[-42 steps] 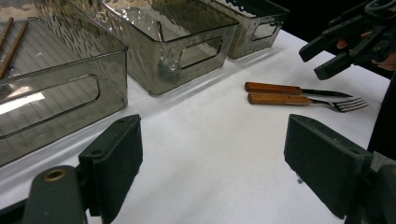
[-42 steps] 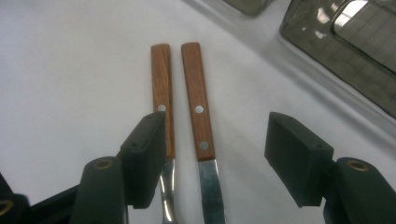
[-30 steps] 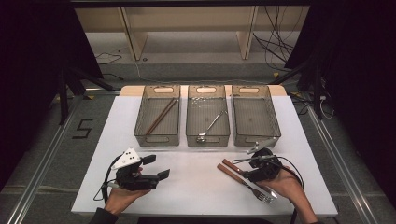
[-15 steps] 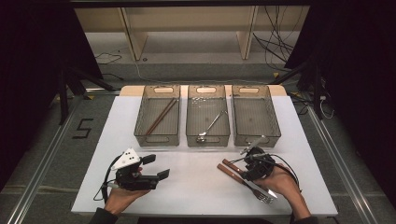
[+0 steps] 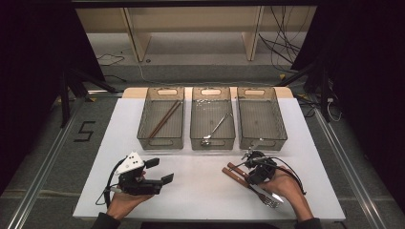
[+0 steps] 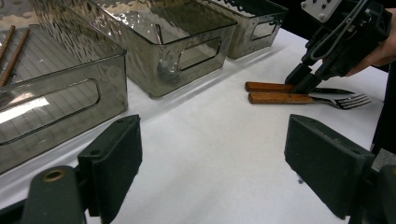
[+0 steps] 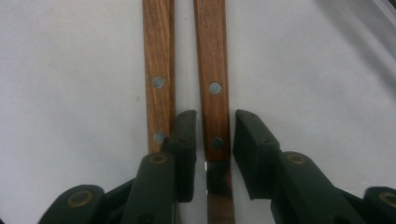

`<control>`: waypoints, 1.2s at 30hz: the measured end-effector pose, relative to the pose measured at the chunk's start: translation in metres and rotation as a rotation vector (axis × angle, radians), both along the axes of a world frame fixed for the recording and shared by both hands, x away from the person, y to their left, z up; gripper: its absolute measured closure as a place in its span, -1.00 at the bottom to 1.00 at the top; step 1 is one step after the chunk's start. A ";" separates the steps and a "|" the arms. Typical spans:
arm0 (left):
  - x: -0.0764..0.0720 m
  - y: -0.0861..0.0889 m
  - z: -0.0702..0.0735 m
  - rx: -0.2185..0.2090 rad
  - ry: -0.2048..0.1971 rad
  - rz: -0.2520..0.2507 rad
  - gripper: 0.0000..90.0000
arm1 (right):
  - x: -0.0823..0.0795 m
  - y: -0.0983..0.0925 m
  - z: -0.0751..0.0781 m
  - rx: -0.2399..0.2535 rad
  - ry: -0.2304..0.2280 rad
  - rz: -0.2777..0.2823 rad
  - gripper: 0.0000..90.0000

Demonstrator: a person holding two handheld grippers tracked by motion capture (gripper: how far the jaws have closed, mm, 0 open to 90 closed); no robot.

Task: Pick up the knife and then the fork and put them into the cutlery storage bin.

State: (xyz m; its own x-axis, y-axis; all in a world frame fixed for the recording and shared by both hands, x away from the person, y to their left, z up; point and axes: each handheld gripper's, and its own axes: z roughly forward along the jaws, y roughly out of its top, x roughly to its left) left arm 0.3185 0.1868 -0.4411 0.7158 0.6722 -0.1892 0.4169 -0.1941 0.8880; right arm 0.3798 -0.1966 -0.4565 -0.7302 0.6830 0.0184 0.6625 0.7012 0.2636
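A wooden-handled knife (image 5: 235, 168) and fork (image 5: 260, 193) lie side by side on the white table (image 5: 200, 191) at the front right. My right gripper (image 5: 247, 174) points down over their handles. Its jaws have just been closing and straddle the knife handle (image 7: 212, 88), with thin gaps still at both pads; the fork handle (image 7: 158, 70) lies just outside the left pad. The left gripper view shows the right gripper (image 6: 302, 82) on the farther handle. My left gripper (image 5: 160, 171) rests at the front left, open and holding nothing (image 6: 219, 158).
Three clear grey bins stand in a row at the back of the table: the left bin (image 5: 161, 140) holds chopsticks (image 5: 165, 117), the middle bin (image 5: 212, 142) a metal spoon (image 5: 216, 126), and the right bin (image 5: 262, 140) shows nothing inside.
My right gripper has shifted a little left and down onto the handles, and its jaws have narrowed around one handle. My left gripper has stayed put.
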 end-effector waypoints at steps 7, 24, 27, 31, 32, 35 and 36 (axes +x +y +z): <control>0.000 0.000 0.000 0.001 -0.002 -0.001 -0.58 | 0.001 0.004 0.000 -0.036 0.002 0.007 0.62; -0.001 -0.001 0.000 0.003 -0.005 -0.003 -0.58 | 0.003 0.009 0.002 -0.074 0.017 0.019 0.71; 0.000 0.000 0.000 0.004 -0.007 -0.003 -0.58 | 0.003 0.008 0.002 -0.071 0.016 0.022 0.72; 0.000 0.000 0.001 0.005 -0.008 -0.003 -0.58 | 0.002 0.007 0.004 -0.061 0.001 0.014 0.72; 0.000 0.000 0.001 0.005 -0.008 -0.003 -0.58 | 0.001 0.006 0.005 -0.055 -0.005 0.009 0.72; 0.000 0.000 0.001 0.008 -0.010 -0.003 -0.58 | 0.001 0.003 0.008 -0.040 -0.019 0.008 0.72; 0.000 0.000 0.001 0.008 -0.010 -0.003 -0.58 | 0.001 0.002 0.010 -0.038 -0.028 0.009 0.72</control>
